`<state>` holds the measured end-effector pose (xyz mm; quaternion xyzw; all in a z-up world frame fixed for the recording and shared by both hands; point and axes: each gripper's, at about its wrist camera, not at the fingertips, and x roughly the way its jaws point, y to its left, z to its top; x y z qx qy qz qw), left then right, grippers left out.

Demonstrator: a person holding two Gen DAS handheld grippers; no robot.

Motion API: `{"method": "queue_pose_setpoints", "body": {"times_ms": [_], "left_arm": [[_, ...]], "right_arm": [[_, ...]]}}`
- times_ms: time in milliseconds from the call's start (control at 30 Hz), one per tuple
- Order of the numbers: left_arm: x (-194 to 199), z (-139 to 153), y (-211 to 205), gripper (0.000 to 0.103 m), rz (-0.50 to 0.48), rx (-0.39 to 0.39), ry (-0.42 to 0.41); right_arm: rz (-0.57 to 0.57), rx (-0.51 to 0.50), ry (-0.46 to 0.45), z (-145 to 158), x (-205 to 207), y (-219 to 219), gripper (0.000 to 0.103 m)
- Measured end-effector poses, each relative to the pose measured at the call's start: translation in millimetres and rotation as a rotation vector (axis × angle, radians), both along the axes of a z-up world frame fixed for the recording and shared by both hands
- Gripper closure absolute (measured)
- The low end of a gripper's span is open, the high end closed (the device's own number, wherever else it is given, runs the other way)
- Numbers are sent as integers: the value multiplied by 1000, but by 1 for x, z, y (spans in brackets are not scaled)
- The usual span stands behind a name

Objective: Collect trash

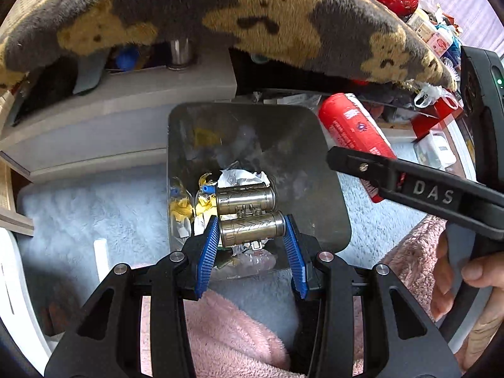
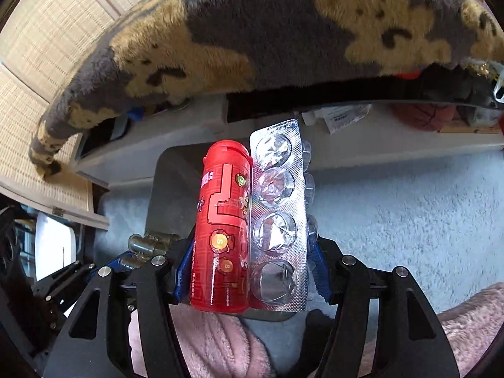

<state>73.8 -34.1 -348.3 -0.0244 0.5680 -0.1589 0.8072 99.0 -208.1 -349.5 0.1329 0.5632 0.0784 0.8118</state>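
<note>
My left gripper (image 1: 252, 231) is shut on a bronze metal piece of two joined cylinders (image 1: 249, 212), held over the open grey trash bin (image 1: 327, 220). The bin holds crumpled foil and yellow paper scraps (image 1: 201, 203). My right gripper (image 2: 252, 271) is shut on a red plastic candy tube (image 2: 220, 220) and an emptied silver blister pack (image 2: 278, 217), held side by side above the same bin (image 2: 170, 182). The red tube also shows in the left wrist view (image 1: 356, 138), right of the bin.
A grey and tan plush blanket (image 1: 220, 15) overhangs a low grey shelf (image 1: 126, 110) behind the bin. Pale blue carpet (image 2: 409, 214) surrounds the bin. Pink fleece (image 1: 226, 330) lies near me. Cluttered items (image 1: 434, 37) sit at the far right.
</note>
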Motion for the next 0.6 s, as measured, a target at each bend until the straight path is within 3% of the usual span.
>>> {"method": "queue_pose_setpoints", "body": {"times_ms": [200,400,467,600], "left_arm": [[6,-8,0,64,-1,-1,13],[13,-9,5,63,15,-8,22],[15,-8,6,58,17,-12,23],[14,-3,8,42,23,-10,8]], "right_arm": [[-1,9,34,-10,9,6,41],[-4,19,42,-8,16,6,33],[-6,19,37,-5,16,5,22],[-5,11,28,1,17,4,18]]}}
